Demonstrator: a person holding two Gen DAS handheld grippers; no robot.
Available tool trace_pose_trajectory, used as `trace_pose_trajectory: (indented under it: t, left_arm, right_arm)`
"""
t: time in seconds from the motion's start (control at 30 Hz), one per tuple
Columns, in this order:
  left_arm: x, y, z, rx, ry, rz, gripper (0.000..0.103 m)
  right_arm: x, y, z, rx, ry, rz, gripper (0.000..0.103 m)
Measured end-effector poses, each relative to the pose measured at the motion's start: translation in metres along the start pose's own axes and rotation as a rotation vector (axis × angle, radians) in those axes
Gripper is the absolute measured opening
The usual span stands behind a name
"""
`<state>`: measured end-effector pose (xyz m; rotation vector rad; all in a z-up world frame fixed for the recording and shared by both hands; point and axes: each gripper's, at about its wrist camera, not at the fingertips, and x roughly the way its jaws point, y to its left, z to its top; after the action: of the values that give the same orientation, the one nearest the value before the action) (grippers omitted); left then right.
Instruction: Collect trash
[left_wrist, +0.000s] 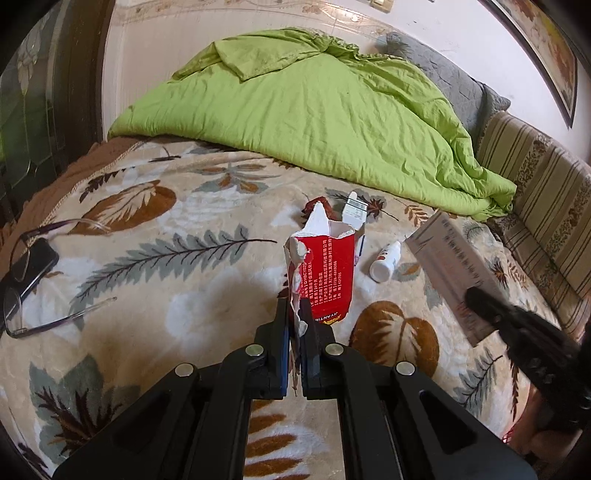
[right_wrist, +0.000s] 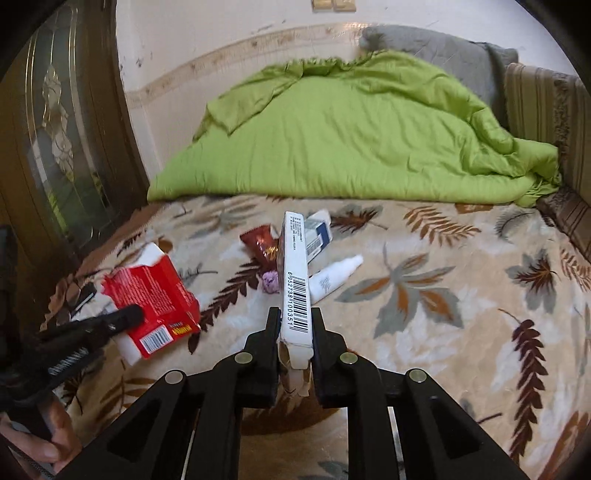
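My left gripper (left_wrist: 294, 314) is shut on the torn edge of a red carton (left_wrist: 325, 273), held above the bed; the same red carton (right_wrist: 155, 299) shows at the left of the right wrist view, with the left gripper (right_wrist: 125, 317) on it. My right gripper (right_wrist: 295, 321) is shut on a long white box (right_wrist: 295, 280) with a barcode, held upright on its edge; this white box (left_wrist: 450, 273) appears at the right of the left wrist view. On the blanket lie a white bottle (right_wrist: 332, 277), a brown wrapper (right_wrist: 260, 243), a purple wad (right_wrist: 270, 282) and a small blue-white box (right_wrist: 317, 230).
A leaf-patterned blanket (left_wrist: 184, 288) covers the bed, with a green quilt (left_wrist: 314, 110) heaped at the far side. Glasses (left_wrist: 22, 295) and a dark phone (left_wrist: 37, 264) rest at the left edge. A striped cushion (left_wrist: 546, 206) lines the right. A dark door (right_wrist: 62, 129) stands at left.
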<state>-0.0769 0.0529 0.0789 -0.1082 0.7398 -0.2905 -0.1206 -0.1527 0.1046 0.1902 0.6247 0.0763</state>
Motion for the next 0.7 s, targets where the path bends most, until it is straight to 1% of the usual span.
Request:
trace_pose_trajectory:
  t: [0.13, 0.2, 0.3, 0.4, 0.57, 0.7]
  left_arm:
    - [-0.003, -0.014, -0.003, 0.055, -0.034, 0.033, 0.004]
    - [-0.004, -0.020, -0.004, 0.075, -0.038, 0.036, 0.004]
    - [-0.003, -0.032, -0.007, 0.123, -0.050, 0.055, 0.004]
    - [-0.002, -0.041, -0.007, 0.155, -0.058, 0.056, 0.004]
    - [-0.004, -0.048, -0.011, 0.206, -0.111, 0.091, 0.004]
    - [0.002, -0.048, -0.013, 0.222, -0.105, 0.101, 0.004]
  right_arm:
    - [-0.021, -0.007, -0.002, 0.022, -0.036, -0.002, 0.015]
    - [-0.030, -0.009, -0.004, 0.016, -0.050, -0.017, 0.015]
    - [-0.036, -0.014, -0.007, 0.018, -0.051, -0.026, 0.015]
    - [-0.035, -0.016, -0.008, 0.026, -0.048, -0.021, 0.015]
    - [-0.028, -0.014, -0.011, 0.039, -0.041, 0.004, 0.015]
    - [-0.020, -0.014, -0.012, 0.043, -0.031, 0.012, 0.015]
